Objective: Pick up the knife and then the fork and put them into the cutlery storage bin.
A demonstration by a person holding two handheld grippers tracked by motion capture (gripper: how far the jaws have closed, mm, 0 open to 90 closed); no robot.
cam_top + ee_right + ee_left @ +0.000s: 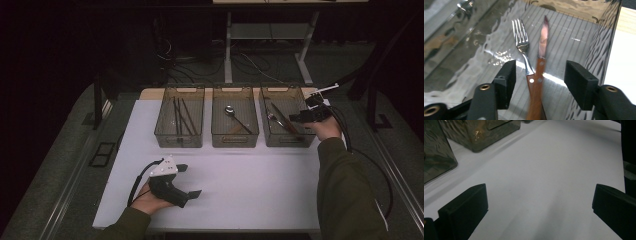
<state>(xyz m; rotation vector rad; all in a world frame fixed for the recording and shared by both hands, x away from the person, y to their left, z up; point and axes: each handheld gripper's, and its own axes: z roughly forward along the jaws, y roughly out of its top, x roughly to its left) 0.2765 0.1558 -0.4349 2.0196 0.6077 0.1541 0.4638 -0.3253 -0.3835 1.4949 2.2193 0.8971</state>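
Left gripper [191, 180] resting on the white table [250, 185], jaws wide and empty, farther off the right gripper [539, 77] inside the right-hand bin [300, 107], jaws parted astride a wooden-handled fork [522, 42] and knife [543, 40], gripping neither, no legible writing anywhere.

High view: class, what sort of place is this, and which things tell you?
Probably a lab or test room: a white table holding three clear bins of sorted cutlery, loose cables on the carpet behind, darkened surroundings.

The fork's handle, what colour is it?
Reddish-brown wood on the fork, clearest in the right gripper view.
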